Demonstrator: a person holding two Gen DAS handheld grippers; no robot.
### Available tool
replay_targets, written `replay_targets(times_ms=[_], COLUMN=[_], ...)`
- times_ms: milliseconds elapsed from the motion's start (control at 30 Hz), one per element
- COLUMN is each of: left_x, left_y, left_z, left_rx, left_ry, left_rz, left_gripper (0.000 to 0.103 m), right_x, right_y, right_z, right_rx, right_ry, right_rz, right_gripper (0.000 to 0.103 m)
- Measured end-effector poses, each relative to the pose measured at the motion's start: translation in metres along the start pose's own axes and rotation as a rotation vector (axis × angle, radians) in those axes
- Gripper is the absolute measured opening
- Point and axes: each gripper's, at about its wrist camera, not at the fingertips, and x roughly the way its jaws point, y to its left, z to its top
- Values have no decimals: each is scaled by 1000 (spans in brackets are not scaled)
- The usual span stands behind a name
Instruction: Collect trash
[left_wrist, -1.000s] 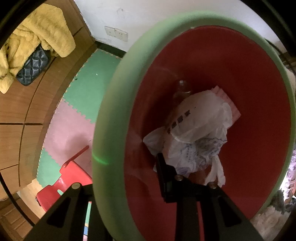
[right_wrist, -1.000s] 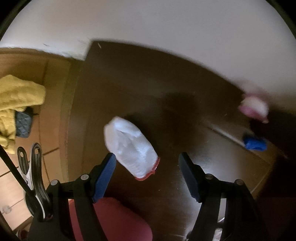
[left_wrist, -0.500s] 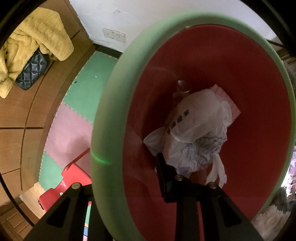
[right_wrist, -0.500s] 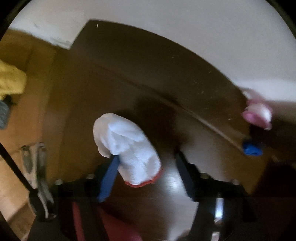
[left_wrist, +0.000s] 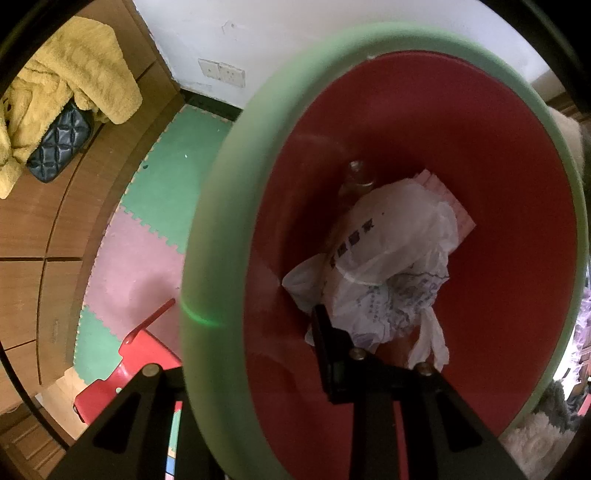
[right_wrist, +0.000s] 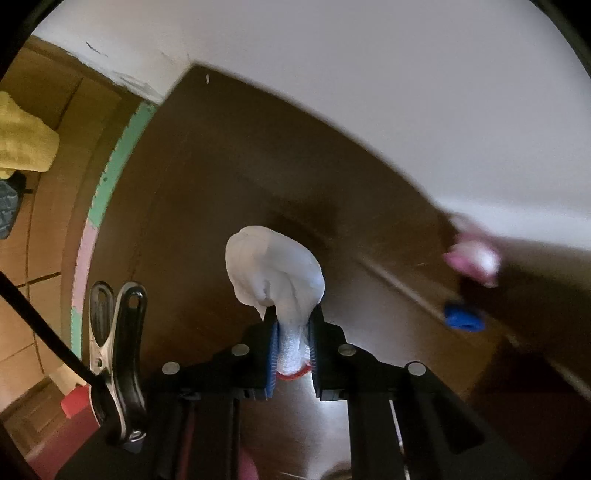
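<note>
Right wrist view: the right gripper (right_wrist: 291, 345) has just been closing and now pinches the white sock (right_wrist: 275, 266), which hangs lengthwise ahead of it above the dark table (right_wrist: 229, 155), while the left gripper (left_wrist: 251, 373) clamps the bin (left_wrist: 207, 258) rim

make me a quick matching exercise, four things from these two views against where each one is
Things:
1. white cloth
2. plastic bag
3. yellow blanket
4. blue object

Places:
a. inside the red bin
b. between the pads of the right gripper
c. on the dark table by its far edge
d. draped over a black quilted bag

Pairs: 1-b, 2-a, 3-d, 4-c
</note>
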Motion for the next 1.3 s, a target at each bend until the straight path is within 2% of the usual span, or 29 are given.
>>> replay_targets(times_ms=[233,333,600,833,867,1167,1300], left_x=[-2,-2,-3,-7,-7,-10,-10], left_y=[-2,-4,-6,-6,-6,-5,-5], left_z=[1,1,-1,-1,0,1,0], left_rx=[29,32,41,24,20,11,19], left_ry=[-24,-23,-37,-59,-64,-66,-68], left_rz=[41,46,70,72,67,57,58], left_gripper=[27,27,27,26,26,26,25], right_x=[-54,-82,-149,-210,-215,-262,-268], right_y=[-20,-17,-10,-13,-23,-4,9], right_z=[-22,-35,-75,-139,-139,-205,-223], right_rx=[3,-68,-169,-121,-116,-137,-192], right_ry=[-106,-189,-345,-455,-459,-514,-517], right_rz=[-24,-97,-152,-61,-46,93,109], right_gripper=[15,15,16,16,16,16,17])
